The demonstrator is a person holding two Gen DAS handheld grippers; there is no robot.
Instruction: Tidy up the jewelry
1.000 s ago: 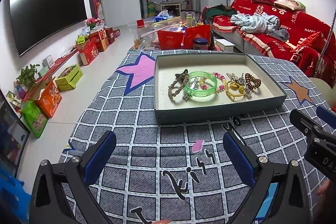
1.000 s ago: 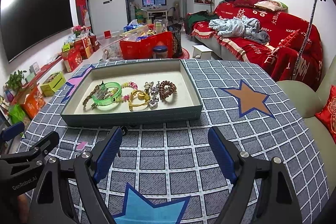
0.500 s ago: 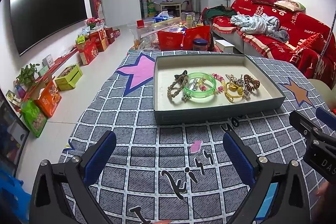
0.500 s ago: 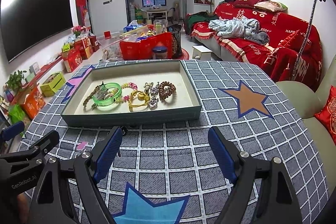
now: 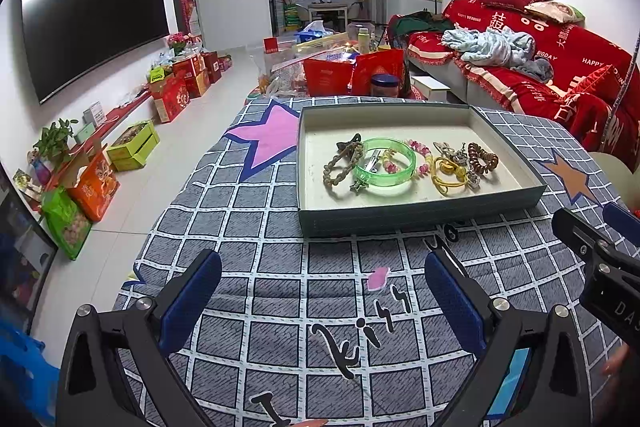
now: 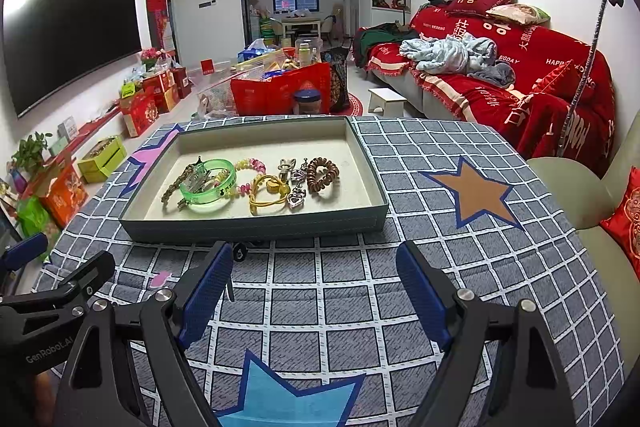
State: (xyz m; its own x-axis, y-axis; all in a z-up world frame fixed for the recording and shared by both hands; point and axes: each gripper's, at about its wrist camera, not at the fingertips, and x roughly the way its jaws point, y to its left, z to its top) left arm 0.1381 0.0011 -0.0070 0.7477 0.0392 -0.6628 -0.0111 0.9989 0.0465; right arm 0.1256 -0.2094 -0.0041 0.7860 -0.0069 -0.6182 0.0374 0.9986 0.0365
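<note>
Two tongs hover low over the tabletop [image 5: 248,227], which is covered with a grey checked cloth with stars, and both point toward the tray [image 6: 256,225] ahead. The left tongs [image 5: 322,297] stand wide open with nothing between the blue pads. The right tongs [image 6: 314,289] are also wide open and empty.

All the jewelry lies in one tight cluster in the middle of the tray. From left to right I see a brown beaded bracelet [image 6: 176,183], a green bangle [image 6: 208,183] with what is perhaps a metal hair clip lying across it, a pink beaded bracelet [image 6: 250,167], a yellow elastic band [image 6: 268,197], some silver charms [image 6: 296,183] and a brown spiral hair tie [image 6: 323,174].

The main risk, in my judgement, is the crowding. The pieces touch and overlap, so tongs closing on one piece may catch a neighbour and drag it along. The bangle is smooth and round, so it may slip from the pads. The tray's near wall stands between both tongs and the jewelry, and a low approach may push the tray.

Beyond the tabletop stand red gift bags [image 6: 280,91], and a red sofa [image 6: 540,75] is on the right.
</note>
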